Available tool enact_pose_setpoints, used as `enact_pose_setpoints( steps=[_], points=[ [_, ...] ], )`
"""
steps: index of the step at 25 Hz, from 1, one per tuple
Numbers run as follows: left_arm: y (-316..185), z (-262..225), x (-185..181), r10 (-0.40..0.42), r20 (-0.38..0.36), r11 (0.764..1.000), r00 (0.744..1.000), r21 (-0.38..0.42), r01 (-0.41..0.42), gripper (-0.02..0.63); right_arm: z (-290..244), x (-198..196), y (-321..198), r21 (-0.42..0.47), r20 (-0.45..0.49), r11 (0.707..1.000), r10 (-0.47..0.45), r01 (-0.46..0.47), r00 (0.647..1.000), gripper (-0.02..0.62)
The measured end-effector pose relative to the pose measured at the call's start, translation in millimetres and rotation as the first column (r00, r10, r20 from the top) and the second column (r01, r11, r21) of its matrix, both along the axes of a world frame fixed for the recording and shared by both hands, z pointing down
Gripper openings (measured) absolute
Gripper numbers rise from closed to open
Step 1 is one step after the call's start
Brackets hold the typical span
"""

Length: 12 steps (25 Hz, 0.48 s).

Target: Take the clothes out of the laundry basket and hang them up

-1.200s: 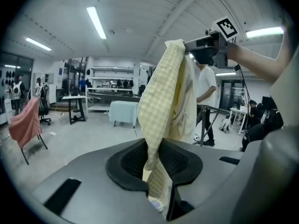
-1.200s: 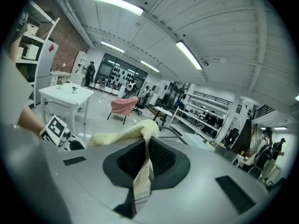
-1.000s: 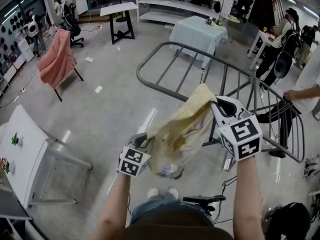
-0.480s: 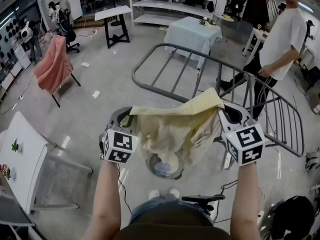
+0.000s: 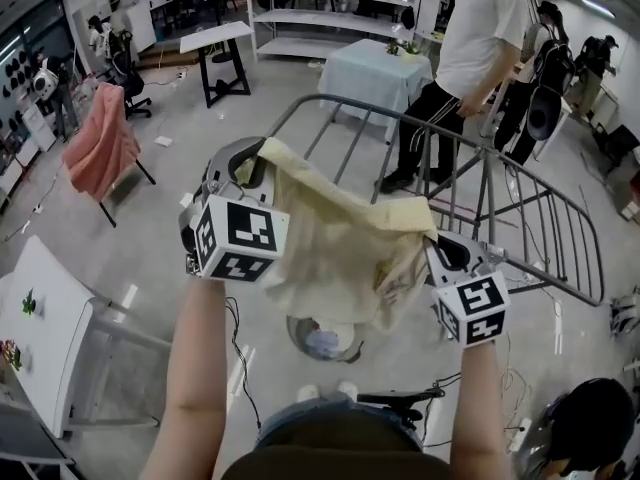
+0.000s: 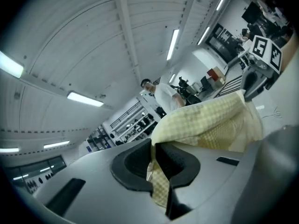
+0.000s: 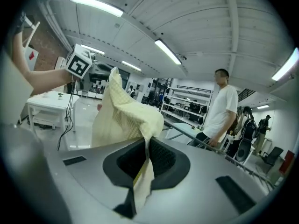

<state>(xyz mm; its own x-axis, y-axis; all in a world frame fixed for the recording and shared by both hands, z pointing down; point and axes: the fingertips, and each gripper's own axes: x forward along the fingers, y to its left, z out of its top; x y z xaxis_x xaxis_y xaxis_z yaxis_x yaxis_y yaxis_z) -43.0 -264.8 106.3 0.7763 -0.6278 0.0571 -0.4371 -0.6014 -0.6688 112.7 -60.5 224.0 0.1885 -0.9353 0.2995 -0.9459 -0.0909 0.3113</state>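
Note:
A pale yellow checked cloth [image 5: 345,243] hangs stretched between my two grippers. My left gripper [image 5: 258,158] is raised high at the cloth's upper left corner and shut on it; in the left gripper view the fabric [image 6: 210,125] is pinched between the dark pads. My right gripper [image 5: 432,236] sits lower at the right and is shut on the opposite corner, where the cloth [image 7: 124,111] runs down through its jaws. The grey metal drying rack [image 5: 352,104] stands just beyond the cloth. Part of the laundry basket [image 5: 320,340] shows on the floor under the cloth.
A person in a white shirt [image 5: 470,38] stands at the rack's far side. A pink cloth [image 5: 100,143] hangs on a stand at the left. A white table [image 5: 50,298] is at my near left, and a covered table [image 5: 378,68] stands behind the rack.
My left gripper has risen well above the right one, pulling the cloth out wide and slanted. The right gripper has dropped a little. The person in white has walked left behind the rack.

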Motion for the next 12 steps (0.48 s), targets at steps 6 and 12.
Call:
enact_pose_setpoints(
  steps=[6,12],
  points=[
    [20,-36,35,0.041,0.005,0.997,0.999,0.059,-0.042,0.026,38,-15,-2,-0.011,0.094,0.997,-0.069,0.071,0.993,0.015],
    [53,-81,64,0.094,-0.003,0.987,0.996,0.128,-0.093,0.026,47,-56,-10,0.006,0.140,0.953,-0.299,0.301,0.944,0.017]
  ],
)
